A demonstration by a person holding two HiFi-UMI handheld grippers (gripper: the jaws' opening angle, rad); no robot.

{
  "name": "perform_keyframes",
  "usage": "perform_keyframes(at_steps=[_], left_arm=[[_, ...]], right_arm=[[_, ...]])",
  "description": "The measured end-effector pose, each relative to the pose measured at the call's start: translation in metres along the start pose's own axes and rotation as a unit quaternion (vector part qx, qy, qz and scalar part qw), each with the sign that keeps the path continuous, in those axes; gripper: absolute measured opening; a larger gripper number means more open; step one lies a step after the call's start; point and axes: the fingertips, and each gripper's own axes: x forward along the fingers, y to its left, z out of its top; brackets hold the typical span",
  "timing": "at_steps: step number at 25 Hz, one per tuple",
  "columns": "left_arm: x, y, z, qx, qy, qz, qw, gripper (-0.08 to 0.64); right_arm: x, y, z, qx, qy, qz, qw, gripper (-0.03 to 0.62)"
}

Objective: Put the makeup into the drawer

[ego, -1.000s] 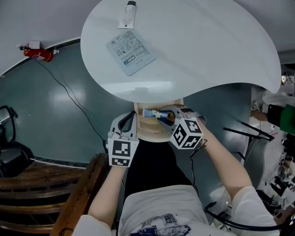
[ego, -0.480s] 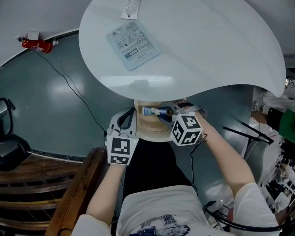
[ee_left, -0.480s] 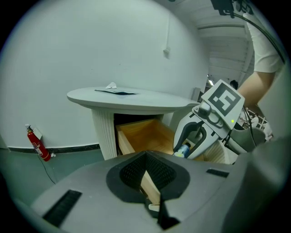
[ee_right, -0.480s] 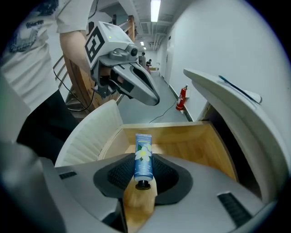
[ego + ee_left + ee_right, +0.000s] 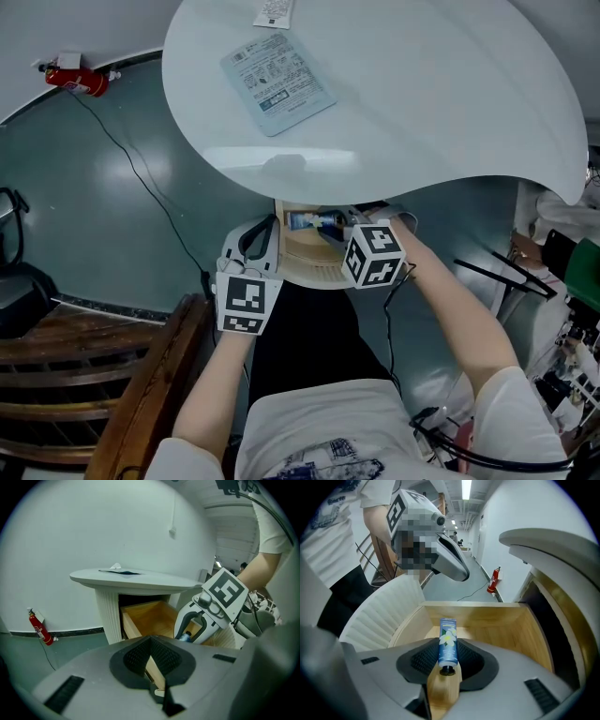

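one tube is nearly home. left gripper (image 5: pixel 151 651), at the drawer's (image 5: pixel 154 616) 9 o'clock, has its jaws together on nothing. the drawer stands pulled out at the table's (image 5: pixel 422 94) 6 o'clock and looks bare inside. the tube (image 5: pixel 447 637) hangs over the drawer, not yet let go, clamped near its cap by the right gripper (image 5: pixel 446 663) at the drawer's 3 o'clock. it is slim and blue, with a white flower and a dark cap, its flat end pointing to 12 in the right gripper view. left to do, i judge: release it, then fetch the sachet (image 5: pixel 277 82) and white tube (image 5: pixel 273 10) at the table's 11 o'clock.
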Motion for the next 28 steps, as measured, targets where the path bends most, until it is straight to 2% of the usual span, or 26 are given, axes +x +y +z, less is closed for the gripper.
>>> perform_keyframes(at_steps=[10, 28], left_arm=[[0.003, 0.008, -0.006, -0.006, 0.000, 0.006, 1.0000, 0.046], [0.009, 0.021, -0.016, -0.021, 0.004, 0.008, 0.9998, 0.047]], right_arm=[[0.027, 0.004, -0.015, -0.007, 0.024, 0.025, 0.999, 0.132], [0.057, -0.001, -0.021, -0.016, 0.055, 0.044, 0.997, 0.132]])
